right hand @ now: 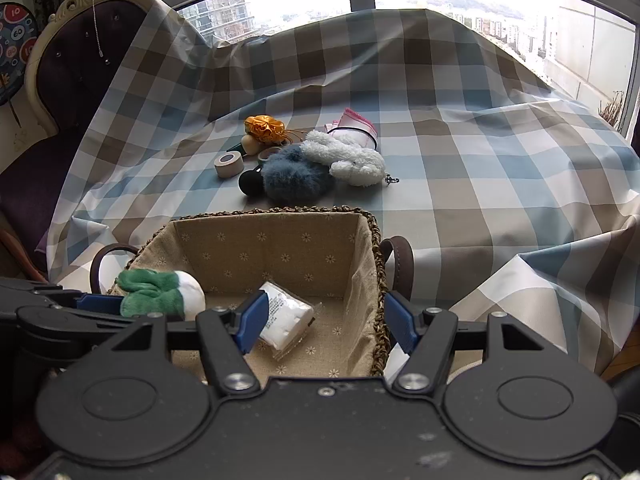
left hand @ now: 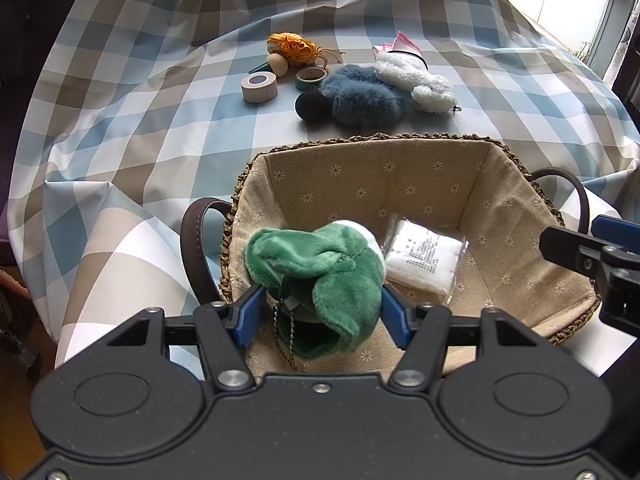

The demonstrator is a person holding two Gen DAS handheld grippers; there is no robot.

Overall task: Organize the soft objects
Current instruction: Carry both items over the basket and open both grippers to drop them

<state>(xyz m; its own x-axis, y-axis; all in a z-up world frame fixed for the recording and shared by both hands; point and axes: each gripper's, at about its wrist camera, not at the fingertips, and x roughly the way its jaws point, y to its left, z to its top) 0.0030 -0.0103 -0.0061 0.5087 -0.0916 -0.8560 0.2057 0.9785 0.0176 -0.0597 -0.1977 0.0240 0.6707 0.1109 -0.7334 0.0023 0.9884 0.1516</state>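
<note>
My left gripper is shut on a green and white plush toy with a small chain, held over the near left part of the lined wicker basket. The toy also shows in the right wrist view. A clear packet of white cotton lies on the basket floor. My right gripper is open and empty over the basket's near right rim. A blue fluffy item and a white plush lie on the table beyond the basket.
Beyond the basket lie an orange drawstring pouch, a beige tape roll, a green tape roll, a black ball and a pink cloth. A purple chair stands at the left. The checked tablecloth hangs over the near edge.
</note>
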